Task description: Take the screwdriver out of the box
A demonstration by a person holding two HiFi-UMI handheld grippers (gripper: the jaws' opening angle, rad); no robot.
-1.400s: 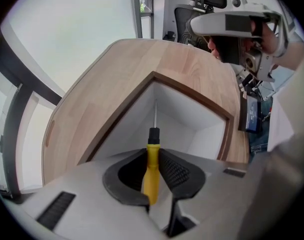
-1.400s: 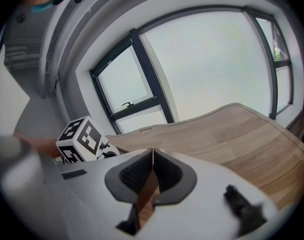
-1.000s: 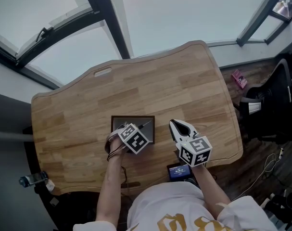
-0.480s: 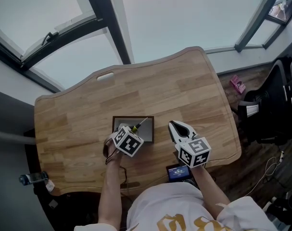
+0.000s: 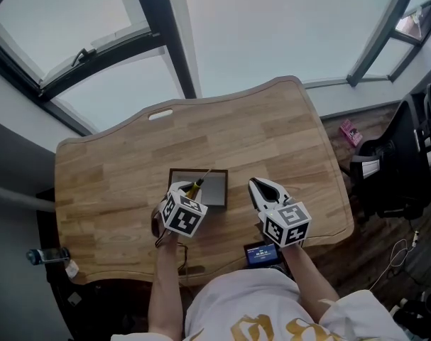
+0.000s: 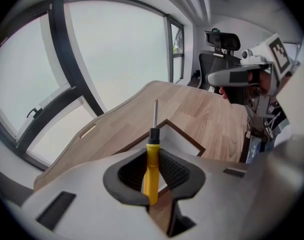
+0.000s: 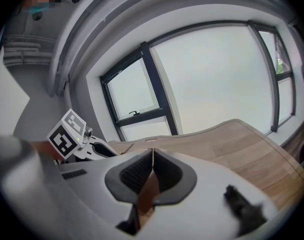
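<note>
A screwdriver (image 6: 152, 160) with a yellow handle, black collar and thin metal shaft stands between the pads of my left gripper (image 6: 152, 173), which is shut on the handle. The shaft points up and away over the box (image 6: 190, 138), a shallow dark-framed tray with a grey floor on the wooden table. In the head view the left gripper (image 5: 189, 190) hovers over the box (image 5: 216, 190) with the screwdriver (image 5: 197, 185) angled toward the box's far edge. My right gripper (image 5: 262, 187) hangs to the right of the box, shut and empty (image 7: 153, 159).
The wooden table (image 5: 272, 133) stands against large windows. A small device with a lit screen (image 5: 260, 253) lies at the table's near edge under my right hand. A black office chair (image 5: 403, 158) and a pink object (image 5: 353, 133) are on the floor to the right.
My left gripper has risen and rolled with the screwdriver in its grip, lifting it up from the box. The right gripper has lifted a little.
</note>
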